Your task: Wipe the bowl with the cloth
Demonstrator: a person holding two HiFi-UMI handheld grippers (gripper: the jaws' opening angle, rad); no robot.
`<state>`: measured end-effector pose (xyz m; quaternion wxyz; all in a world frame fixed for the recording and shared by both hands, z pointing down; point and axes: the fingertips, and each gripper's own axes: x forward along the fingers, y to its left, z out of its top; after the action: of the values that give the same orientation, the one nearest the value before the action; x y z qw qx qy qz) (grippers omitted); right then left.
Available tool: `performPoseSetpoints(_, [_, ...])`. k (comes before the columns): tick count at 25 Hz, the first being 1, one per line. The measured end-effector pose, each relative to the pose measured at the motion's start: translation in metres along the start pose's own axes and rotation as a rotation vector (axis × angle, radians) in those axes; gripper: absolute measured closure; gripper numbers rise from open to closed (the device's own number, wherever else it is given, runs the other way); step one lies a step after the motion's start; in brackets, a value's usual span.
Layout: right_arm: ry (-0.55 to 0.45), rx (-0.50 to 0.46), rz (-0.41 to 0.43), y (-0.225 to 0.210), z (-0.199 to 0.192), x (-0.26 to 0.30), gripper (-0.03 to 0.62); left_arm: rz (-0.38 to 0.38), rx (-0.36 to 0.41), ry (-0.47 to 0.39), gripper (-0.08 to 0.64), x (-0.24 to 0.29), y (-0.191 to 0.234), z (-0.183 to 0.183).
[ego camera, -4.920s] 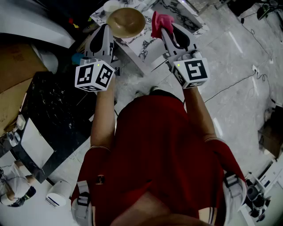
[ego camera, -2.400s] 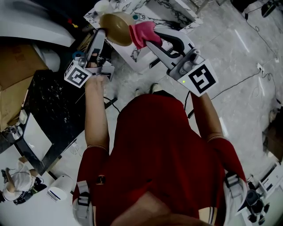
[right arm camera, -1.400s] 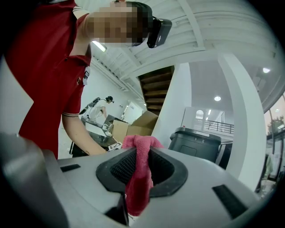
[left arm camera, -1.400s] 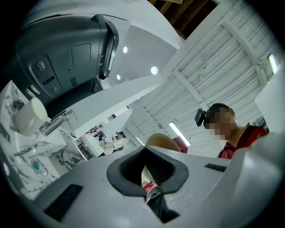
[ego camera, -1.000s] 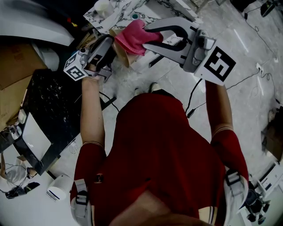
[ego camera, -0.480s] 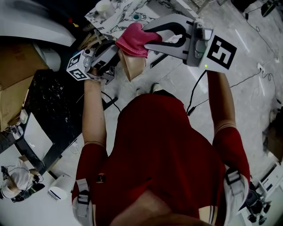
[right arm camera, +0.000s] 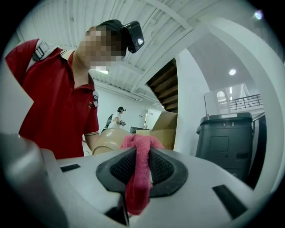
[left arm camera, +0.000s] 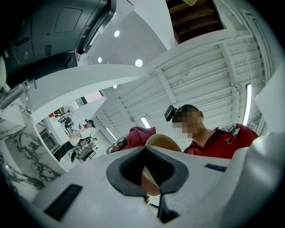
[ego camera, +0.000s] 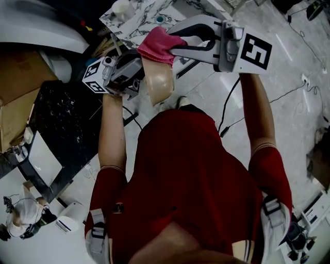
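A tan bowl (ego camera: 159, 82) hangs in the air in front of the person's chest, tipped on its side. My left gripper (ego camera: 138, 73) is shut on its rim; in the left gripper view the bowl (left arm camera: 162, 143) shows just past the jaws. A pink cloth (ego camera: 159, 45) is bunched in my right gripper (ego camera: 172, 47), which is shut on it and presses it against the bowl's upper edge. In the right gripper view the cloth (right arm camera: 139, 176) runs between the pads and the bowl (right arm camera: 107, 141) sits just behind it.
A marble-patterned table (ego camera: 135, 15) stands beyond the grippers with a white cup (ego camera: 122, 7) on it. A black cabinet (ego camera: 62, 126) is at the left, cardboard (ego camera: 15, 111) beside it. A cable (ego camera: 232, 111) trails across the pale floor on the right.
The bowl has been lifted off the table and drawn toward the person's chest, tipping onto its side. The right gripper followed with the cloth, which stays against the bowl's top.
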<state>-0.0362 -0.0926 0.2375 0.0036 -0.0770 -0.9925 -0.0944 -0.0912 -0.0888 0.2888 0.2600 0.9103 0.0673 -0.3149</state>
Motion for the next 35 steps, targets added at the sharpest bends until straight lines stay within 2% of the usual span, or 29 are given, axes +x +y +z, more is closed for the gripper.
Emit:
performPoseSetpoints(8, [0.003,0.042,0.046,0.000,-0.011,0.006,0.523,-0.059,-0.006,-0.002,0.549,0.011,-0.010,-0.002])
performPoseSetpoints(14, [-0.007,0.068,0.037,-0.002,-0.019,0.011,0.523,-0.069,0.007,-0.047,0.549,0.012,-0.015,0.005])
performPoseSetpoints(26, [-0.104,0.170,-0.104,-0.011,-0.036,0.018,0.523,-0.036,0.021,-0.209,0.549,0.004,-0.009,0.024])
performPoseSetpoints(35, [-0.152,0.284,-0.237,-0.012,-0.054,0.021,0.523,0.034,0.035,-0.331,0.549,-0.005,0.002,0.038])
